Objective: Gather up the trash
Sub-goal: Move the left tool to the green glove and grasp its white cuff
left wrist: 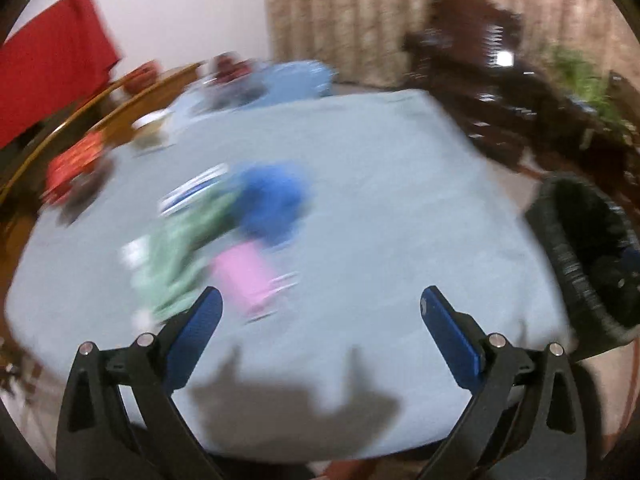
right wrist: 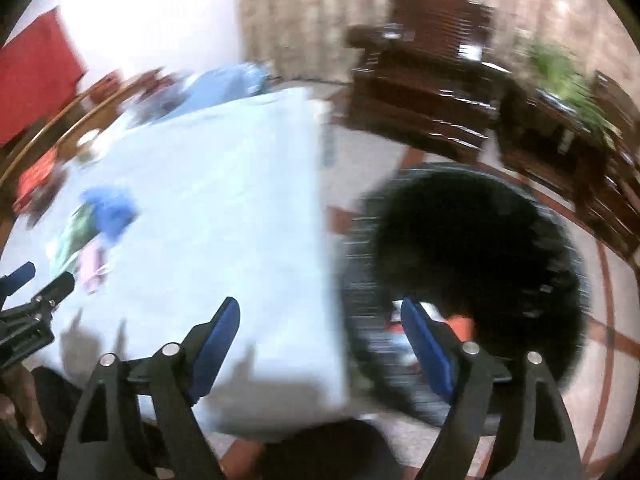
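Nearby, black bin (right wrist: 480, 248) beside table (right wrist: 224, 184), dark wooden chair (right wrist: 424, 64) behind

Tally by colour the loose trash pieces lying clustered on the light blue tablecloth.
Blue crumpled piece: 1
Green crumpled wrapper: 1
Pink rectangular packet: 1
White-and-blue striped flat wrapper: 1
Total: 4. Motion blur may hide smaller scraps. All lie on the light blue tablecloth.

A table under a pale blue cloth (left wrist: 360, 168) fills the room's middle. Behind it hang beige curtains (left wrist: 360, 12) beside a white wall (left wrist: 180, 8). Dark wooden furniture (right wrist: 424, 80), perhaps a chair, stands on tiled floor (right wrist: 612, 320) past the table's right edge.
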`<act>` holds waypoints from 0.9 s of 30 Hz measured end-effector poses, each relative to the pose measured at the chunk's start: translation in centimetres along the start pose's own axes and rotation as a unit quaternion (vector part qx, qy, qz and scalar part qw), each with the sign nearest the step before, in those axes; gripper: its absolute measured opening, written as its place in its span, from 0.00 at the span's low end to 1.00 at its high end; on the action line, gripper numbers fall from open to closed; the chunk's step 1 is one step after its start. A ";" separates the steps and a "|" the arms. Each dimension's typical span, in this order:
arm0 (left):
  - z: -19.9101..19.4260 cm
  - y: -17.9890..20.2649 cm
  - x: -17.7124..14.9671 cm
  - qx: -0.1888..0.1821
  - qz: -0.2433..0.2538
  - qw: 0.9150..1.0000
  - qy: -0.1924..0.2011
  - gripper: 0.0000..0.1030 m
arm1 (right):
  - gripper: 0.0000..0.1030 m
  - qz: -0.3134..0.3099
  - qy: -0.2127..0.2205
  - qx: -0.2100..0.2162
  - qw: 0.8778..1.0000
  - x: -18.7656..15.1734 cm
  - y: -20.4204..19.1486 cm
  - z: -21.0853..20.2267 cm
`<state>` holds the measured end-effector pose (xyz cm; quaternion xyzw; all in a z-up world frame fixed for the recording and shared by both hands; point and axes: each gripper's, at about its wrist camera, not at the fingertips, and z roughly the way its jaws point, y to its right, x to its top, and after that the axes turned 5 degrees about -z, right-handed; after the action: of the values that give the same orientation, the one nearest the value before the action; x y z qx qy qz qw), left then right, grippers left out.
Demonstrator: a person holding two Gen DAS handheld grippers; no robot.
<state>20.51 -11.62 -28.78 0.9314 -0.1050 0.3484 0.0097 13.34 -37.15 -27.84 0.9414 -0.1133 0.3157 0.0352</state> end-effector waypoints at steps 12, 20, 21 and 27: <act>2.4 -18.4 -3.3 0.051 -0.131 0.989 -0.046 0.94 | 0.74 -0.107 -0.033 0.084 0.990 0.7 -19.4 4.6; 6.5 -18.8 -3.4 0.034 -0.122 0.990 -0.070 0.93 | 0.69 -0.135 -0.051 0.091 0.985 1.8 -23.2 6.9; 6.9 -18.9 -3.4 0.033 -0.120 0.990 -0.070 0.92 | 0.69 -0.135 -0.053 0.093 0.985 2.0 -23.5 7.2; 8.5 -18.8 -2.8 0.019 -0.120 0.989 -0.079 0.74 | 0.69 -0.145 -0.057 0.092 0.983 2.9 -24.2 8.1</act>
<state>27.76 6.55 -35.98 0.9619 0.0140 0.2719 0.0253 26.06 -15.28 -32.48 0.9635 0.0522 0.2621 -0.0132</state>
